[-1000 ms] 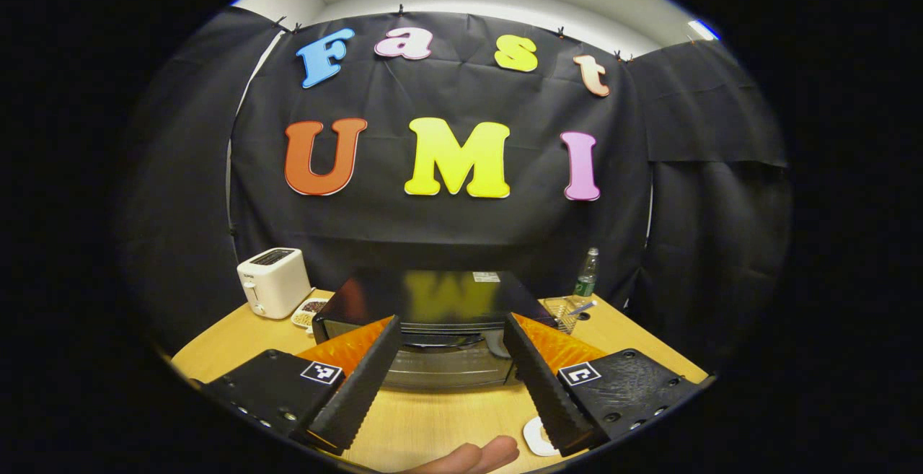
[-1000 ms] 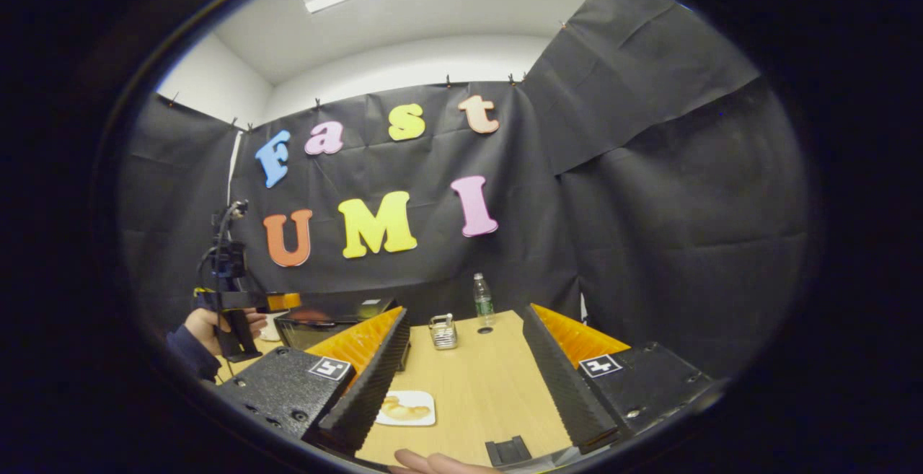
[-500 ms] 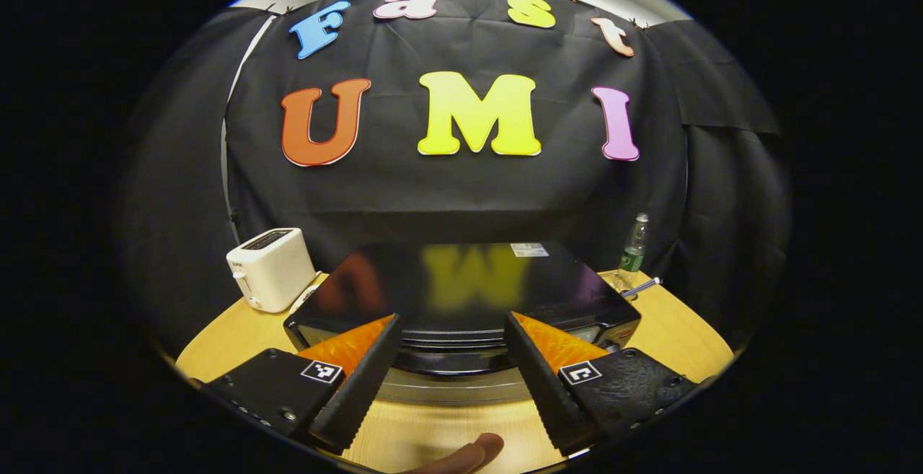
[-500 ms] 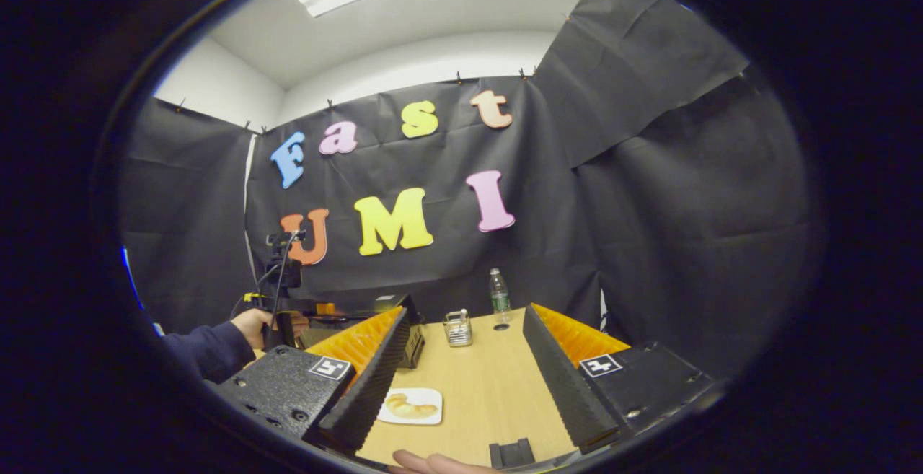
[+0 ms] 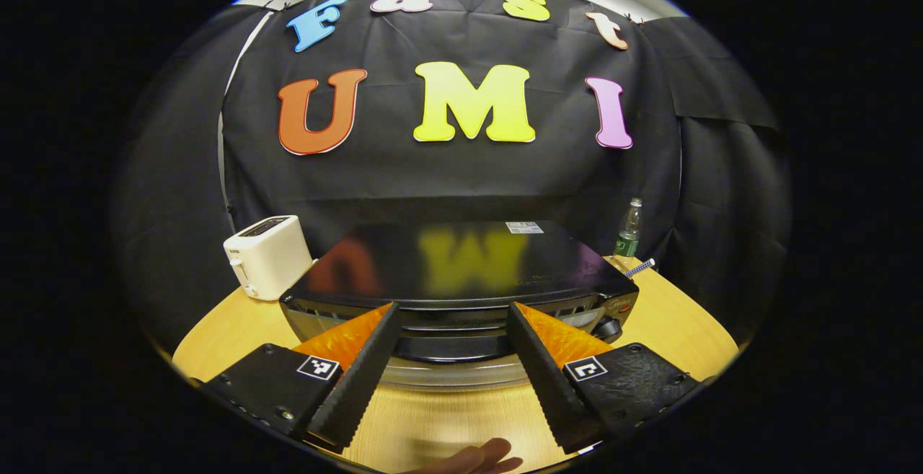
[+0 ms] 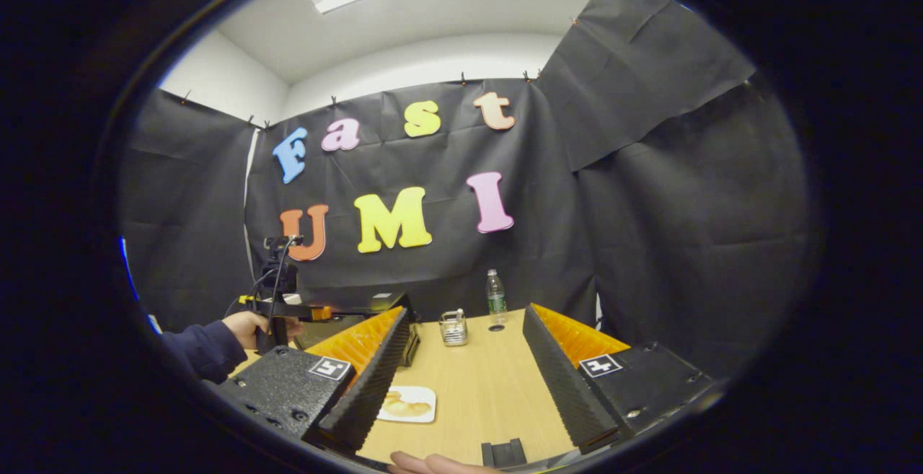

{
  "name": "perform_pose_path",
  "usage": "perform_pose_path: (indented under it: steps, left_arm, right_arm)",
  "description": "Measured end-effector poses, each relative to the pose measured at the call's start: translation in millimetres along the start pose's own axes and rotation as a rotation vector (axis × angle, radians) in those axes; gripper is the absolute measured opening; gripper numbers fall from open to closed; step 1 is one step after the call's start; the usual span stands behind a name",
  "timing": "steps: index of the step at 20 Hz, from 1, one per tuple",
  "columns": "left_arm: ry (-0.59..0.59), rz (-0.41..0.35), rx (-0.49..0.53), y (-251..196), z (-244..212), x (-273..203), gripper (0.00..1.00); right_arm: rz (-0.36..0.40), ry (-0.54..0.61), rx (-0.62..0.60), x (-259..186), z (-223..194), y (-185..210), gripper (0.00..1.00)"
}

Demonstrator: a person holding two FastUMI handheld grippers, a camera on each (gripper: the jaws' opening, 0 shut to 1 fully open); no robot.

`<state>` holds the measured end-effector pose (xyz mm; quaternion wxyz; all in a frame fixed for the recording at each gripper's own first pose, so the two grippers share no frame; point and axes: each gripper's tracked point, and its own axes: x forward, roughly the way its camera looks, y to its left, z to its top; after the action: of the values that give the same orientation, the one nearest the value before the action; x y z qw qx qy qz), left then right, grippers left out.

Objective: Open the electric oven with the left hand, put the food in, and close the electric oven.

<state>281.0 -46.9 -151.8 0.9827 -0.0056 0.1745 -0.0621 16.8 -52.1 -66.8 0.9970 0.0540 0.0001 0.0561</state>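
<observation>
The black electric oven (image 5: pixel 461 265) stands on the wooden table (image 5: pixel 670 315), its door shut and its curved handle (image 5: pixel 448 348) facing me. My left gripper (image 5: pixel 453 309) is open right in front of the oven's top front edge, with the handle showing between its fingers. In the right gripper view, a white plate with a piece of bread (image 6: pixel 407 404) lies on the table (image 6: pixel 476 387) beside the left finger of my open right gripper (image 6: pixel 465 312). Farther left there, a hand (image 6: pixel 249 326) holds the left gripper (image 6: pixel 310 312) at the oven (image 6: pixel 368 304).
A white toaster (image 5: pixel 268 256) stands left of the oven. A water bottle (image 5: pixel 629 227) and a striped stick (image 5: pixel 638 268) are at the back right. A small metal holder (image 6: pixel 453 327) stands near the bottle (image 6: pixel 495 297). A small black block (image 6: pixel 503 452) lies at the table's near edge.
My left gripper has moved forward to the oven, which now looms larger with its handle between the fingers. The right gripper has barely shifted.
</observation>
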Motion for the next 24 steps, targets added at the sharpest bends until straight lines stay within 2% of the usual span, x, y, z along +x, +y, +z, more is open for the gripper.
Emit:
perform_pose_path:
  steps: [11,20,24]
  left_arm:
    - [0.026,0.022,-0.006,-6,-60,-63,0.98]
    - [0.016,0.021,-0.035,-9,-113,-85,0.98]
    - [0.048,0.022,-0.051,-9,-135,-87,0.97]
  right_arm:
    - [-0.001,0.005,-0.005,0,-4,9,0.96]
    - [0.009,0.016,-0.008,-1,-8,11,0.96]
    - [0.042,0.05,0.018,3,-17,20,0.96]
